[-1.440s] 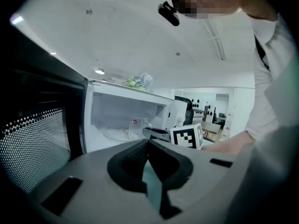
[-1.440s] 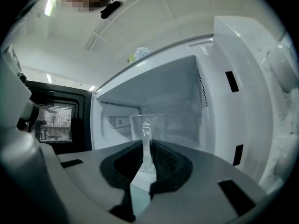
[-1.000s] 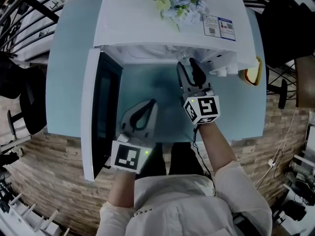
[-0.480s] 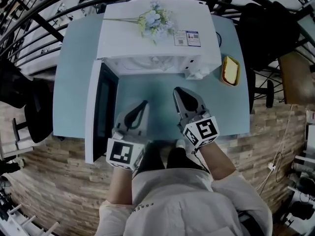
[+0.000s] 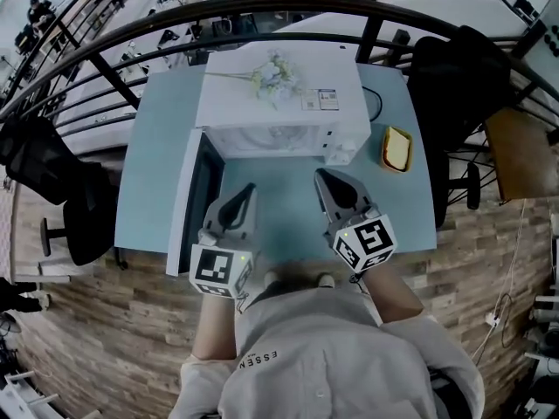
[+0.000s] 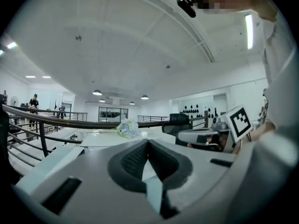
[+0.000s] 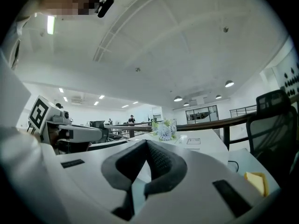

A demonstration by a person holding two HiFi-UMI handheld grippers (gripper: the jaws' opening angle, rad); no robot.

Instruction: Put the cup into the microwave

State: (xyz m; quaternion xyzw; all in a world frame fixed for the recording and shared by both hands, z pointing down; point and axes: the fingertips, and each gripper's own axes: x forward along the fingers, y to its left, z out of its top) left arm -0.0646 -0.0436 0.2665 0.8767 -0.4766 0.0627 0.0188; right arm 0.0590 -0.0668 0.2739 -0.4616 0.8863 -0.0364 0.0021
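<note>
The right gripper [image 7: 147,143] has its jaws pressed together on nothing. The left gripper [image 6: 148,141] is likewise closed and empty. Both hang over the table [image 5: 157,164], just short of the microwave [image 5: 279,94], whose door [image 5: 196,199] stands open at the left. No cup shows on the table or in either gripper. It is probably inside the cavity, which the head view barely shows. If so, only closing the door remains.

The microwave [image 5: 236,103] is white, the table [image 5: 157,173] pale blue, the floor [image 5: 105,339] brown planks (flowers [image 5: 272,75] whitish-blue).
</note>
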